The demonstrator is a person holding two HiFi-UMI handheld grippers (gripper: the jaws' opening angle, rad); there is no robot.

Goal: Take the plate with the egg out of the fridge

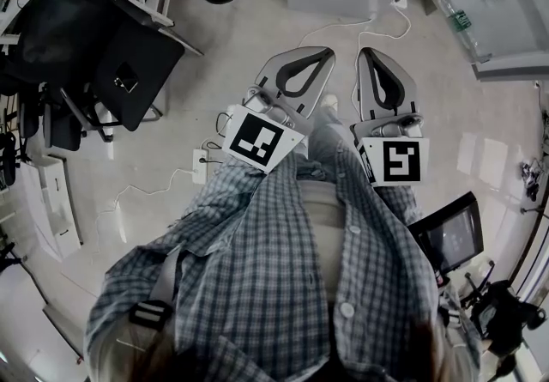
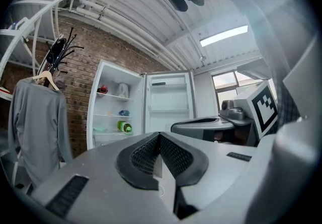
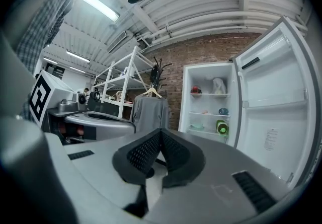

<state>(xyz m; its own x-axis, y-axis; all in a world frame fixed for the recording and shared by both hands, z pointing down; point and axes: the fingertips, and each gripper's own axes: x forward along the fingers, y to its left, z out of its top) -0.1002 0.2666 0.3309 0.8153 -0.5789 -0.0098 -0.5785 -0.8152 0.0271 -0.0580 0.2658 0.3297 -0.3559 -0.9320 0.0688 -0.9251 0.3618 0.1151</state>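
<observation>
Head view, left gripper [image 1: 319, 55]: center of the frame, pointing at the upper edge, jaws pressed together with nothing in them.
Head view, right gripper [image 1: 372, 54]: just beside the left one, on its right, jaws also together and empty.
Head view, marker cubes [image 1: 256, 140]: one at the back end of each gripper, close against the plaid shirt [image 1: 283, 277] that fills the lower half.
Head view, floor [image 1: 223, 45]: pale, with a white cable [image 1: 343, 28] running across it above the grippers.
Head view, chair [image 1: 103, 54]: black, at the upper left.
Head view, monitor [image 1: 450, 236]: at the lower right.
Left gripper view, jaws: the dark ribbed pads [image 2: 176, 155] meet at the tip and hold nothing.
Left gripper view, fridge [image 2: 142, 102]: center of the frame, well beyond the jaws, with its door [image 2: 170, 99] swung open to the right.
Left gripper view, plate [image 2: 99, 129]: a pale flat thing on a lower shelf at the fridge's left side is possibly it. It is too small to make out an egg.
Left gripper view, green bottle [image 2: 124, 127]: on the same shelf, just right of the plate.
Left gripper view, grey garment [image 2: 37, 127]: on a hanger at the left edge, in front of the brick wall [image 2: 83, 67].
Right gripper view, jaws: shut tip to tip, empty.
Right gripper view, fridge: right of center, with the door wide open at the far right and the plate low on its shelves beside the bottle.
Right gripper view, white rack [image 3: 121, 87]: left of the garment.
</observation>
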